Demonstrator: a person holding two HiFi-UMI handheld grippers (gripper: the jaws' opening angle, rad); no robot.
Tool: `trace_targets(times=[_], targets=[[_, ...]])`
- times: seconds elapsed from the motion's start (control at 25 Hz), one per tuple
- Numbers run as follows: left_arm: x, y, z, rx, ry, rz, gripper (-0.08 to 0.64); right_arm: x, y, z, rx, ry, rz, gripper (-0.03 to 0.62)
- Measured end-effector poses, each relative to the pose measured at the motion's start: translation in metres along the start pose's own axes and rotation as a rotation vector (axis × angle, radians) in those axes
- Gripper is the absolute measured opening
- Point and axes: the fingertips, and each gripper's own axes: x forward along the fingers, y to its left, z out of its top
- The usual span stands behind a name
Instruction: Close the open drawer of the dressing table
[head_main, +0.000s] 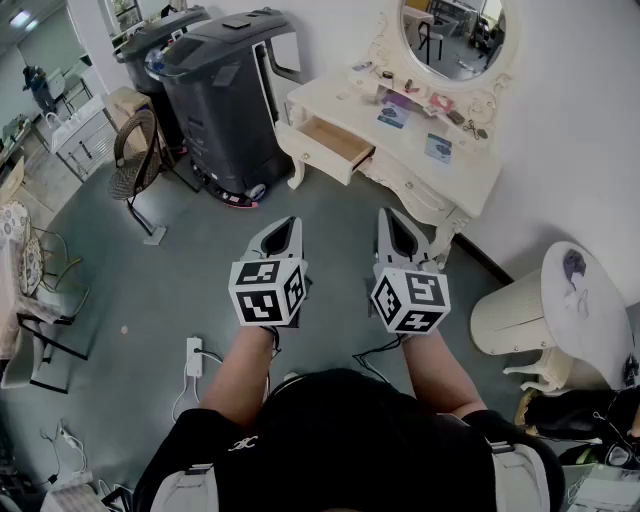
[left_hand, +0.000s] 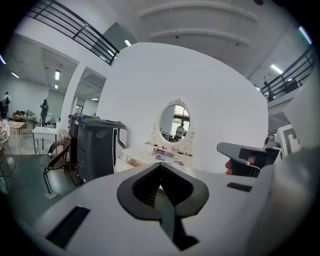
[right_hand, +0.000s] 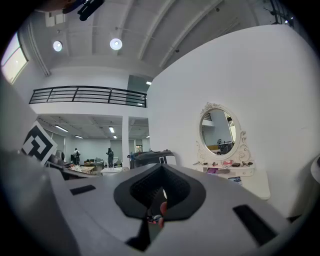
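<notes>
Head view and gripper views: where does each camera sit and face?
Head view: on the person's head, steeply down at left gripper, right gripper, forearms, cream dressing table.
Left gripper view: on that gripper, along its shut jaws toward the oval mirror.
Right gripper view: likewise, on the right gripper.
Shared: both gripper views show mirror and table.

Two grippers are out in front, the left gripper (head_main: 290, 222) and the right gripper (head_main: 385, 215). I count one dressing table (head_main: 470, 170) with one open drawer (head_main: 335, 140) and one oval mirror (head_main: 455, 35). Around it stand two bulky dark units (head_main: 225, 100), one wicker chair (head_main: 135, 150), one round white stool (head_main: 510, 320) and one power strip (head_main: 194, 355).
</notes>
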Motion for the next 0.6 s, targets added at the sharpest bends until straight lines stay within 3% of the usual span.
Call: trace_targets(times=[0.6], targets=[[-0.018,0.05,0.001,0.042,0.032,-0.058,0.005,0.011,0.067,-0.016,0.043,0.007,-0.001,0.009]])
